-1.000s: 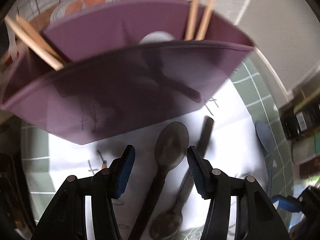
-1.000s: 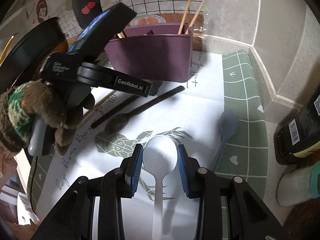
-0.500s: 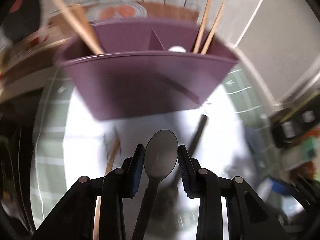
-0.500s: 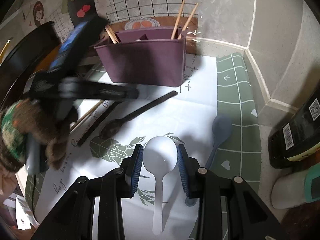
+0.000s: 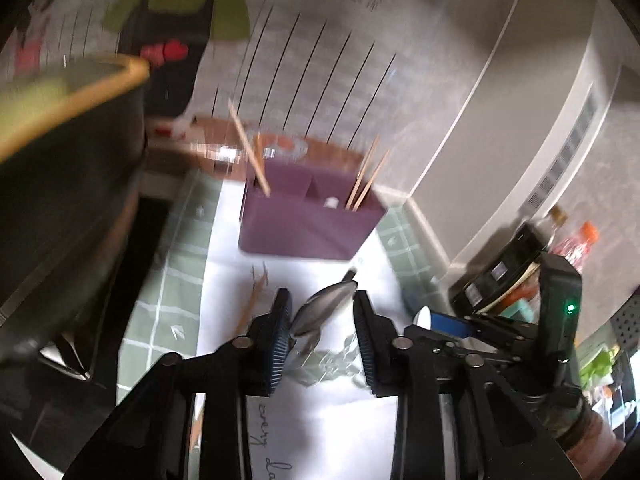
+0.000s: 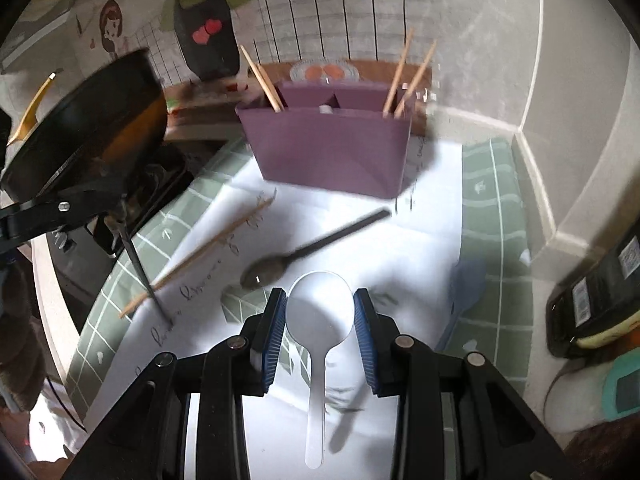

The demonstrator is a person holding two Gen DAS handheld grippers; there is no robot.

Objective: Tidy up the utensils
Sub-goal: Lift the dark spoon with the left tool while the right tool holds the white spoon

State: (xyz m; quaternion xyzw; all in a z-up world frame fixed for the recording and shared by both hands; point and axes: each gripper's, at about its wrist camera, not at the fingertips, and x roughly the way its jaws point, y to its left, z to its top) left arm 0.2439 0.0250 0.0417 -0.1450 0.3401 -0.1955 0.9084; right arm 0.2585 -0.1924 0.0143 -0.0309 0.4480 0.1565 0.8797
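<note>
Left claw (image 5: 320, 332): closing on tilted metal spoon (image 5: 326, 308), may twist free | Right claw (image 6: 320, 320): clamps white spoon (image 6: 320, 316) by bowl; could slip before purple holder (image 6: 332, 152).

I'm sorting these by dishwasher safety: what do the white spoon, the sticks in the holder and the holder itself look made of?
White spoon: probably plastic or melamine; smooth, uniform, slightly glossy white. Chopsticks in the purple holder: pale tan and matte, likely bamboo or wood. The holder looks like moulded plastic, with flat matte walls and thin dividers.
</note>
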